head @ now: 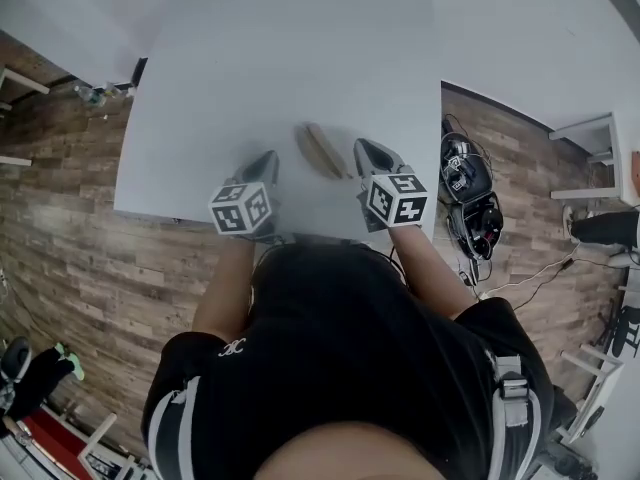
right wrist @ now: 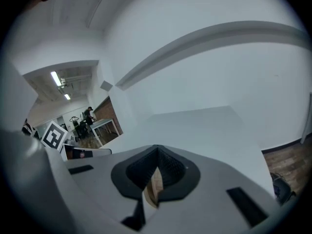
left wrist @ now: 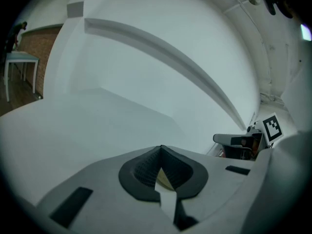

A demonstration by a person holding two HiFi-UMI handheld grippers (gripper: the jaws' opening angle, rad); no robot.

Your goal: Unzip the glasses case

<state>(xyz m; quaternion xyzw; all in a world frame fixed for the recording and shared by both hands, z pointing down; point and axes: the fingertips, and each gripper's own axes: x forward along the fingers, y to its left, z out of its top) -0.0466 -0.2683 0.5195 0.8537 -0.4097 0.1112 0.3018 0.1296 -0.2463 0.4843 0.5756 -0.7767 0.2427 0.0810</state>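
A tan glasses case (head: 322,150) lies slanted on the white table (head: 290,58), near its front edge. My left gripper (head: 270,157) rests just left of the case and my right gripper (head: 361,146) just right of it, neither touching it. In the left gripper view the dark pads (left wrist: 146,167) of the left gripper (left wrist: 161,148) meet at the tip, with nothing pinched. The right gripper (right wrist: 157,148) looks the same in its own view, and a tan sliver of the case (right wrist: 155,185) shows through the slot behind its tips. Each gripper view catches the other gripper at its edge.
Wood floor surrounds the table. A tangle of black cables and gear (head: 470,193) lies on the floor right of the table. White furniture (head: 598,138) stands further right. The person's dark torso fills the lower head view.
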